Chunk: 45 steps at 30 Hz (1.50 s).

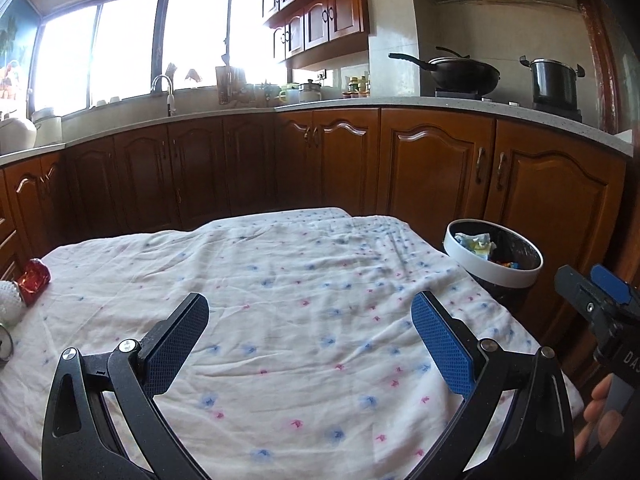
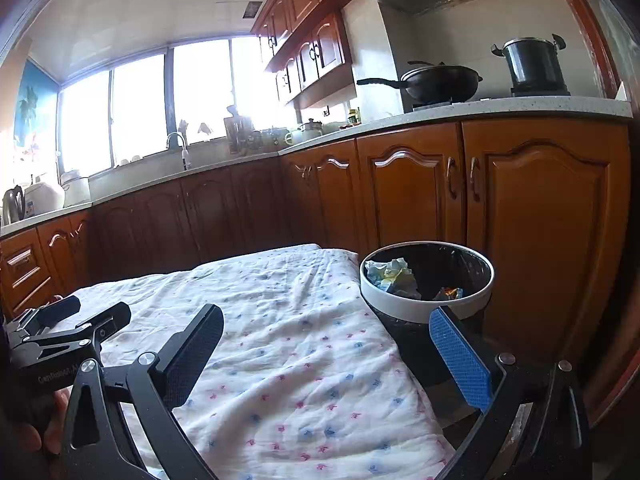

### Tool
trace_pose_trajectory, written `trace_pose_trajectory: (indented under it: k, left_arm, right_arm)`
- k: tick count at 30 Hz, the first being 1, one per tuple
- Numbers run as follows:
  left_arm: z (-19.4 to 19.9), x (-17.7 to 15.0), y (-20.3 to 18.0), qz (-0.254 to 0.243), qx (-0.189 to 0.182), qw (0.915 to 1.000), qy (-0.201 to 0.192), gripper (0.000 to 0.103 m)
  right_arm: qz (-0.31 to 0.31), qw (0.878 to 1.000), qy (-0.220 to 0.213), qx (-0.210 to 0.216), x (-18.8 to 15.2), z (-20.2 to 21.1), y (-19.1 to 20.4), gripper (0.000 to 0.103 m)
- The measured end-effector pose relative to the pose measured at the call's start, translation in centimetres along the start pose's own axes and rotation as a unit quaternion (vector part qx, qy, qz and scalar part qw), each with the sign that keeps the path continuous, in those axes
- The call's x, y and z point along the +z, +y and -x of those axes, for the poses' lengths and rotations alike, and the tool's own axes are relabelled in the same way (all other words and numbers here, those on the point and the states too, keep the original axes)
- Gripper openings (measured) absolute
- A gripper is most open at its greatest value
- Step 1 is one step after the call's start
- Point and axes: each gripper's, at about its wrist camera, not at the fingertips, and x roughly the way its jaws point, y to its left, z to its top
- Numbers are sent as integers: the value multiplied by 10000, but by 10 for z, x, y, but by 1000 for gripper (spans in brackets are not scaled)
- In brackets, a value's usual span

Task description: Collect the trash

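Left gripper (image 1: 310,326): jaws apart, empty, above the floral cloth (image 1: 280,280)
Right gripper (image 2: 326,336): jaws apart, empty, near the bin (image 2: 400,307), likely placed for drops
Bin: beside the table's right edge, crumpled paper inside
Red wrapper (image 1: 35,280): cloth's far left, beside a white textured object, cut off, unidentifiable

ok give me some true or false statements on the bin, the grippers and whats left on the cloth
1. The bin already holds crumpled trash. True.
2. The left gripper is clamped on a wrapper. False: its jaws are open and empty.
3. A red wrapper lies at the cloth's left edge. True.
4. The bin stands on the cloth. False: it stands beside the table, off the cloth.
5. The right gripper is shut. False: it is open, holding nothing.
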Motion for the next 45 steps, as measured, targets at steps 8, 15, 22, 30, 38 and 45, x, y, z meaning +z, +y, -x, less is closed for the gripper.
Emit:
trace_pose_trajectory:
  k: [8, 15, 22, 30, 38, 45]
  left_arm:
    - [2, 1, 2, 52, 96, 9999, -34, 103]
    - [2, 0, 4, 115, 214, 9997, -43, 103]
    - [0, -1, 4, 150, 245, 9996, -1, 103]
    - [1, -2, 3, 94, 233, 9997, -40, 103]
    - [3, -1, 2, 53, 223, 9997, -74, 103]
    - [4, -1, 2, 23, 304, 9995, -122, 103]
  right_arm:
    - [51, 10000, -8, 63, -1, -2, 2, 103]
    - [39, 10000, -19, 89, -1, -2, 2, 103]
    - [40, 9999, -14, 104, -1, -3, 2, 103]
    - [32, 9999, -10, 112, -1, -2, 2, 103]
    - [32, 9999, -13, 123, 0, -1, 1, 103]
    - [-3, 9999, -13, 133, 0, -1, 1, 103]
